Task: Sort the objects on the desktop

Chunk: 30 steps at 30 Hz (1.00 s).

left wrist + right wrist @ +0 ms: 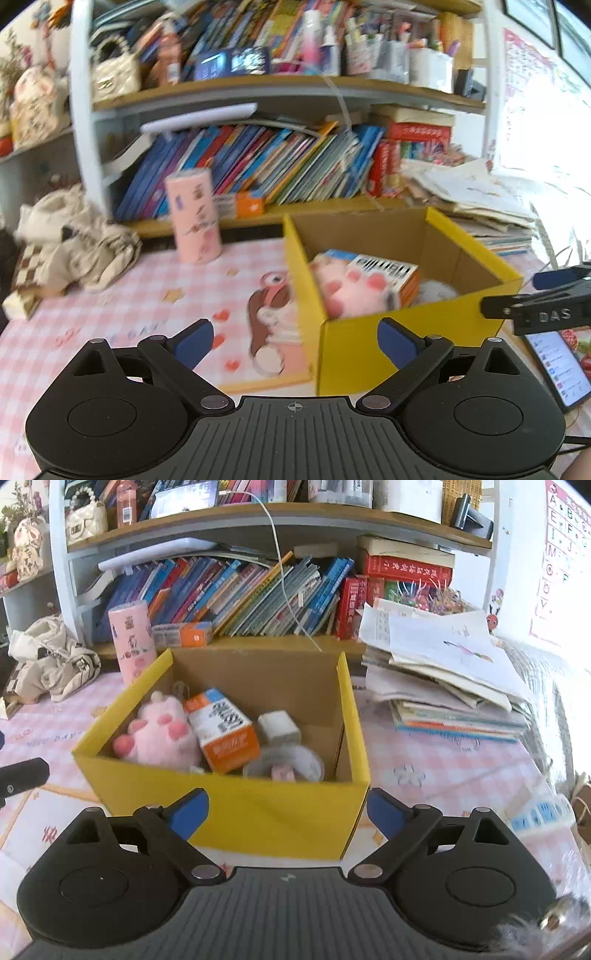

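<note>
Both sets of tongs, the left tongs (295,345) and the right tongs (288,814), stood spread wide with nothing between their blue pads, poised just short of the yellow cardboard box (229,812) on the pink-checked worktop (424,760). Inside the box lay four items: one pink plush toy (157,731), one orange-and-white carton (225,731), one small white block (279,726) and one round shallow container (284,762). Left outside were one pink cylinder (195,214) standing upright behind the box near the shelf, and one flat picture board (273,332) lying beside the box's left wall. The cylinder looked light and rigid but smooth, probably best pinched across its middle so it would not roll or slip. The board appeared thin and stiff, lying flat, so an exposed edge seemed the likeliest hold. The plush would squash under pressure; the carton looked light and firm. One phone (561,365) lay at the right edge.
</note>
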Each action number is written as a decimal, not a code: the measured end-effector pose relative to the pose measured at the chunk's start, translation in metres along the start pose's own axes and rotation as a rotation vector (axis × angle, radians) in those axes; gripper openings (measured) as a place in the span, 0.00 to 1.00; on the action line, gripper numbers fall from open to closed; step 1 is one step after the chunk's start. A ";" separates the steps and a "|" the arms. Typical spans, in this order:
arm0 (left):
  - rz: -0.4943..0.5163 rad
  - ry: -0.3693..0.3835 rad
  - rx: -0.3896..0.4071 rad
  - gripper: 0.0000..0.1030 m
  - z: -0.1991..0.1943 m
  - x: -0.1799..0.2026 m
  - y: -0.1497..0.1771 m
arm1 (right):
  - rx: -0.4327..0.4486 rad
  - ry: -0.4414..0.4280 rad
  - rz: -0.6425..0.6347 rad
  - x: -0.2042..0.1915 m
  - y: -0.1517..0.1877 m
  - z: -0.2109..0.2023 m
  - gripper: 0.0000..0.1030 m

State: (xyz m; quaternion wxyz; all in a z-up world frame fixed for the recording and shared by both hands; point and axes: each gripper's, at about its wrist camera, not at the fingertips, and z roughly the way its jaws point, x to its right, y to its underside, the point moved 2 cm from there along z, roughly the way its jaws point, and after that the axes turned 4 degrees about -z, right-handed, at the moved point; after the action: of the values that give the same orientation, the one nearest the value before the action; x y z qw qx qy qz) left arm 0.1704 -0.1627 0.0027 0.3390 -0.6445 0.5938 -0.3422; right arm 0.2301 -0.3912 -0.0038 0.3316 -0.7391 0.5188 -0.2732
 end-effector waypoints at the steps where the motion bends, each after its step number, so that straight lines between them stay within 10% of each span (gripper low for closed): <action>1: -0.011 -0.007 -0.005 0.94 -0.003 -0.004 0.003 | -0.005 0.007 -0.003 -0.004 0.003 -0.002 0.91; 30: -0.021 0.029 -0.071 0.99 -0.056 -0.048 0.046 | -0.056 0.080 0.010 -0.090 0.055 -0.052 1.00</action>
State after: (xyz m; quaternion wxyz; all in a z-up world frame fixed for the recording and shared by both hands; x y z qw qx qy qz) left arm 0.0957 -0.1199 -0.0083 0.3036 -0.6572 0.6036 -0.3339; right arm 0.1313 -0.3299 -0.0188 0.2910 -0.7341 0.5427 -0.2862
